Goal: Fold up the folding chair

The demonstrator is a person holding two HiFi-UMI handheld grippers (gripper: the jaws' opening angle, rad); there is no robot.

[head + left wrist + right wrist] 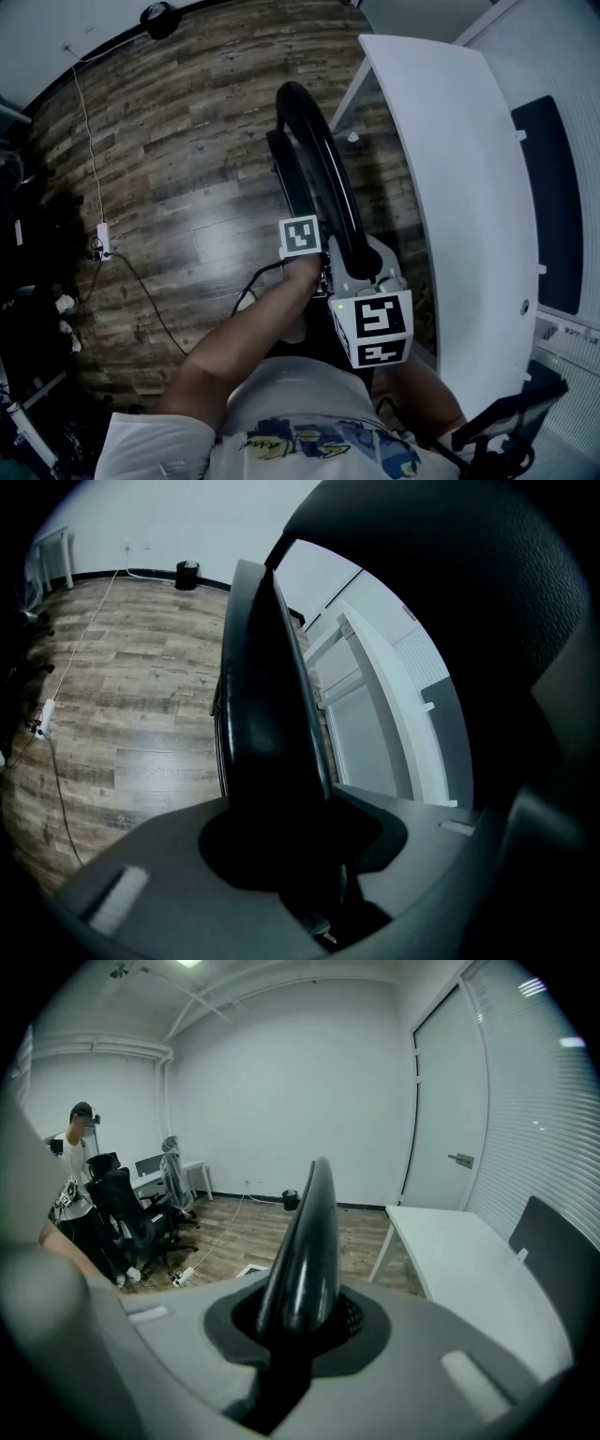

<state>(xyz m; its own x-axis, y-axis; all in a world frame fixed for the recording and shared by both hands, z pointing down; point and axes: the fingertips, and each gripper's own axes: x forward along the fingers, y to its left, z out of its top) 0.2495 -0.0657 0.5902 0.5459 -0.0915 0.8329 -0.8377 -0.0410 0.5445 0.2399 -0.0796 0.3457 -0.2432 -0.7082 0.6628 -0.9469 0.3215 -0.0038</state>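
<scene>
The black folding chair (319, 169) is folded flat and stands edge-on beside the white table, reaching from the floor up to my hands. My left gripper (319, 264) is shut on its near upper edge from the left. In the left gripper view the dark chair panel (267, 714) fills the gap between the jaws of the left gripper (281, 850). My right gripper (361, 264) is shut on the same edge from the right. In the right gripper view the glossy chair rim (305, 1241) rises out from between the jaws of the right gripper (295, 1326).
A long white table (450, 169) runs close along the chair's right side, with a dark seat (548, 206) beyond it. A power strip and cable (101, 246) lie on the wooden floor at left. Office chairs (122, 1208) and a person stand by the far wall.
</scene>
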